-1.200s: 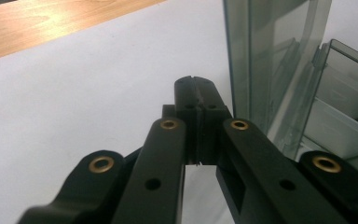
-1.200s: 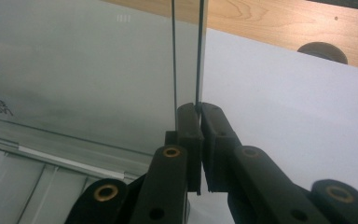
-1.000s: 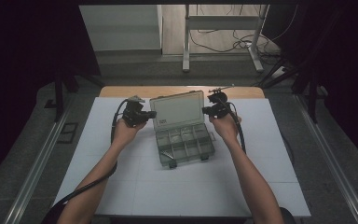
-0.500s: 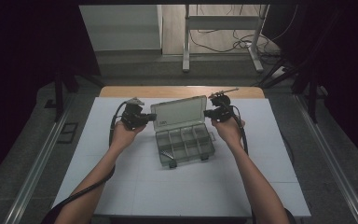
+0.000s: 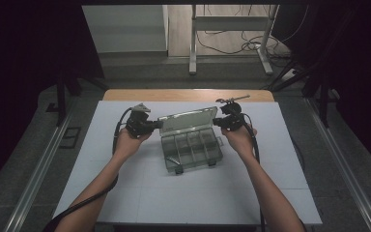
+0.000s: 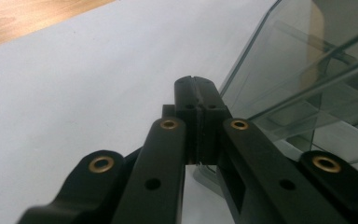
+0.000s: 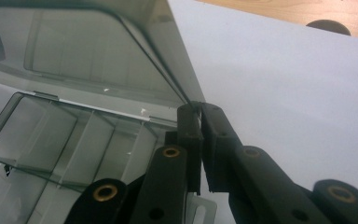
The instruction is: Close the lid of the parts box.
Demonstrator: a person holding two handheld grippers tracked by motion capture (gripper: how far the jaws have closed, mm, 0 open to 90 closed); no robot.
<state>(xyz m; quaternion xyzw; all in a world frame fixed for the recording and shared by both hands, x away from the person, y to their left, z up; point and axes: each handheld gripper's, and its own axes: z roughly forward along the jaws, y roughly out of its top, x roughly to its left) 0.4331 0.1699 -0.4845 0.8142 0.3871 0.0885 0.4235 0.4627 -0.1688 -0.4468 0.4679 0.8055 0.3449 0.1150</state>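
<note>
I'm gripping the compartment box lid (image 5: pixel 189 120) at both ends, left gripper (image 5: pixel 158 124) and right gripper (image 5: pixel 214 121) fingers pinched tight on its edges; swinging both together, evenly, to avoid twisting the hinge

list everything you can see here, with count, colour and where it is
organizer box: 1, clear smoky plastic, middle of the mat, divided into compartments
box lid: 1, clear smoky, hinged at the far side, tilted up partway
mat: 1, white, covering most of the table
table: 1, wood, a strip showing at the far edge
small tool: 1, dark, far edge of the mat; too small to identify
left gripper: 1, black, jaws shut, at the lid's left edge
right gripper: 1, black, jaws shut on the lid's right corner
forearms: 2, bare, entering from the bottom
</note>
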